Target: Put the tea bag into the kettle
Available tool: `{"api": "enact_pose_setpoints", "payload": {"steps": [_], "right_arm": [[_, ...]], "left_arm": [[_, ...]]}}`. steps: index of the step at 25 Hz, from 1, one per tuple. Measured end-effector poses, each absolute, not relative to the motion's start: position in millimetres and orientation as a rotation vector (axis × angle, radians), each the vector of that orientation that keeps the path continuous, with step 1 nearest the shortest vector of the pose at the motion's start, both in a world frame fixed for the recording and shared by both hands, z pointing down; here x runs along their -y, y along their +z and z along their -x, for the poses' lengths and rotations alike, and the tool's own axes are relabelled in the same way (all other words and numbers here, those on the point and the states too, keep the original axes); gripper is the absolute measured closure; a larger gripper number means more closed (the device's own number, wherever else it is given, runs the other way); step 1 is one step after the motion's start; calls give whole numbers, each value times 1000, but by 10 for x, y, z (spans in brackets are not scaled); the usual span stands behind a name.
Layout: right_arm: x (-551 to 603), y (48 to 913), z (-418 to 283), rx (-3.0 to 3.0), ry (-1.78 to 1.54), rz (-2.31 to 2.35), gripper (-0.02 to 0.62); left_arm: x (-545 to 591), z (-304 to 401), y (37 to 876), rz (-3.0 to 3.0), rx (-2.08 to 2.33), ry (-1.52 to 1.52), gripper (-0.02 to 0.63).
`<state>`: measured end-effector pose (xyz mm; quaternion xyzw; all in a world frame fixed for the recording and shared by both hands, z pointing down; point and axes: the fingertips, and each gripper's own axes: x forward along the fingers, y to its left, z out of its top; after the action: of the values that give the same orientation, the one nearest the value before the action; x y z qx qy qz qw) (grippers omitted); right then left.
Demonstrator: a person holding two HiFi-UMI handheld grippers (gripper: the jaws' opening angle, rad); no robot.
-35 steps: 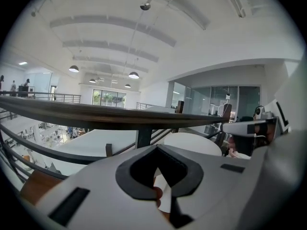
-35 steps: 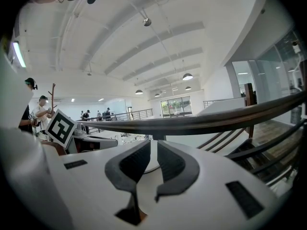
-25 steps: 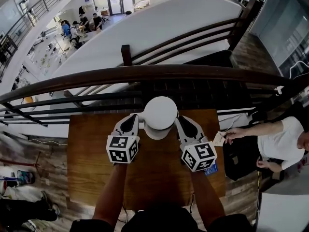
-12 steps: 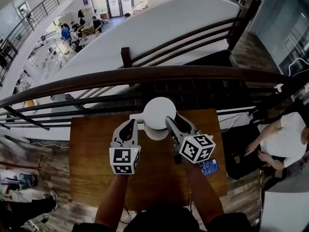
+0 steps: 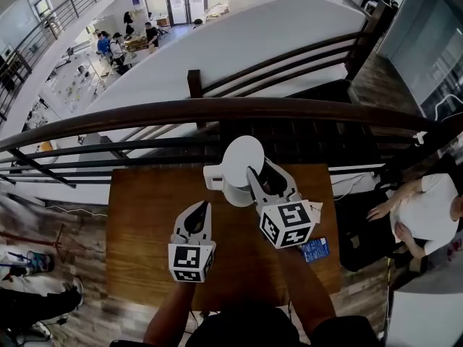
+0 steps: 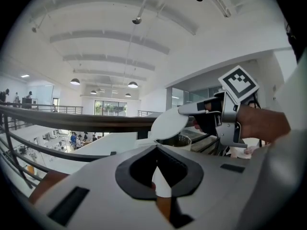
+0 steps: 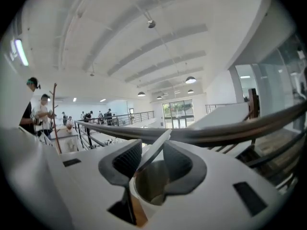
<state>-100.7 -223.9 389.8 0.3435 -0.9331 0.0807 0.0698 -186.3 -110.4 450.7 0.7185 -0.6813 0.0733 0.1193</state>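
The left hand-held gripper (image 5: 205, 207) hangs over the wooden tabletop (image 5: 145, 230), drawn back toward the person. Its jaws are pressed together at the tips and pinch nothing. In the left gripper view only a sliver of white kettle shows through the slit behind the tips.

Ahead of it and to its right stands the white kettle (image 5: 233, 194), near the tabletop's far edge, just short of a dark handrail (image 5: 217, 110). The kettle's round lid (image 5: 242, 159) is tipped up, and its mouth lies open beneath.

The right hand-held gripper (image 5: 260, 170) reaches over the kettle. Its jaws are spread wide and are just beginning to close. In the right gripper view the raised lid stands edge-on between the two dark pads, with a gap on at least one side, and the kettle's open mouth sits directly below them.

Just right of this gripper's marker cube, a small pale packet (image 5: 312, 208) lies on the tabletop. It may be the tea bag, though it is too small to be sure. It is outside the kettle and touches neither gripper. Nearer the person, below the cube, a blue packet (image 5: 312, 249) also lies on the tabletop. Well off to the right, beyond the tabletop's edge, is a person (image 5: 427, 208) in a white shirt.
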Motion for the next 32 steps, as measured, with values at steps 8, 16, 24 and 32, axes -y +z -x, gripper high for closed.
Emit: {"api": "enact_pose_setpoints", "payload": {"steps": [8, 16, 24, 32], "right_arm": [[1872, 3575, 1624, 2713, -267, -907, 442], [1846, 3513, 1254, 2791, -215, -936, 439], [1948, 3878, 267, 2712, -138, -1103, 439], [2078, 4716, -966, 2454, 1, -1342, 439]], "left_arm": [[888, 1883, 4446, -2111, 1991, 192, 601], [945, 1533, 4534, -2183, 1891, 206, 601], [1102, 820, 4789, -2326, 1703, 279, 601], [1261, 340, 5060, -2440, 1552, 341, 601]]}}
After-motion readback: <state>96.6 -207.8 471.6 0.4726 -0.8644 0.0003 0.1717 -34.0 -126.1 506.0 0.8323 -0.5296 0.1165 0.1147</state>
